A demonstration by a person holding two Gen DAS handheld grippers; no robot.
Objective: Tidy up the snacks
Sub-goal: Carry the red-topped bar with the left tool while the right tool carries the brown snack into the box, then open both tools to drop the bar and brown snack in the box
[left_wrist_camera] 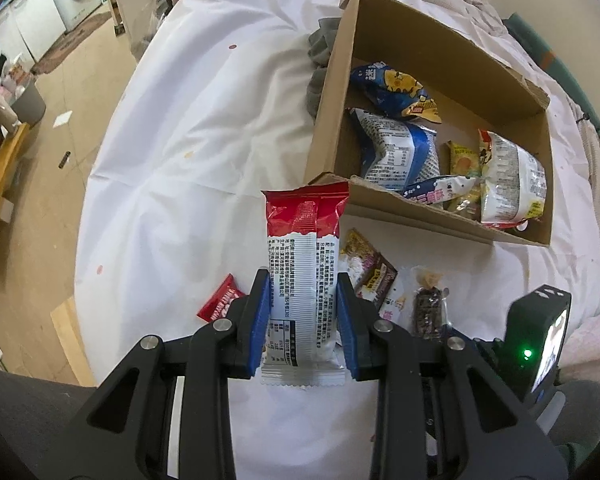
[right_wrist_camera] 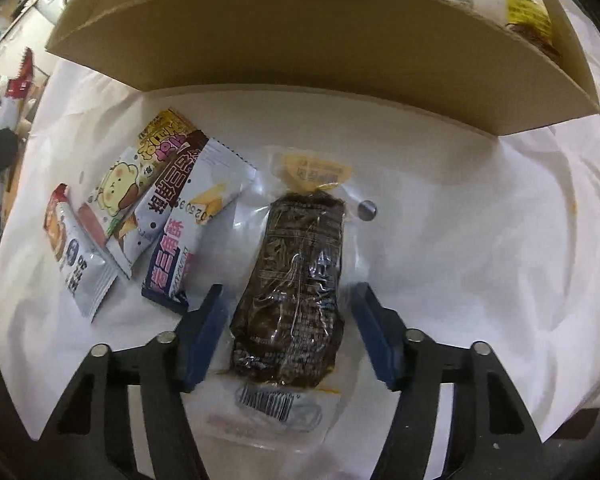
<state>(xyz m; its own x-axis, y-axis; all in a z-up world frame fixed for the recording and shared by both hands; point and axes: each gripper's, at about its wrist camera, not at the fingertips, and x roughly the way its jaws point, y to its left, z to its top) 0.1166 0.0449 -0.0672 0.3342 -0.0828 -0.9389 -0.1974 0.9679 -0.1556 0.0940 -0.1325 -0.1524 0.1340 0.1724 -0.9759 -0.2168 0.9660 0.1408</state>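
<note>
My left gripper point(left_wrist_camera: 303, 296) is shut on a red-and-white snack packet point(left_wrist_camera: 302, 272), held upright above the white cloth. To its upper right lies a cardboard box point(left_wrist_camera: 332, 112) with several snack bags inside. My right gripper point(right_wrist_camera: 288, 312) hangs low over the cloth with its blue pads point(right_wrist_camera: 204, 336) on either side of a dark brown snack in a clear wrapper point(right_wrist_camera: 296, 280); small gaps show on both sides, so the pads do not press it. That same dark snack point(left_wrist_camera: 430, 308) also shows in the left wrist view beside the right gripper's body point(left_wrist_camera: 540, 336).
Loose packets lie left of the dark snack: a yellow cartoon one point(right_wrist_camera: 140, 176), a white-and-navy one point(right_wrist_camera: 188, 232) and a small white one point(right_wrist_camera: 76, 256). A small red packet point(left_wrist_camera: 220, 304) lies by the left finger. The box wall point(right_wrist_camera: 324, 52) rises just beyond. Grey fabric point(left_wrist_camera: 320, 64) sits behind the box.
</note>
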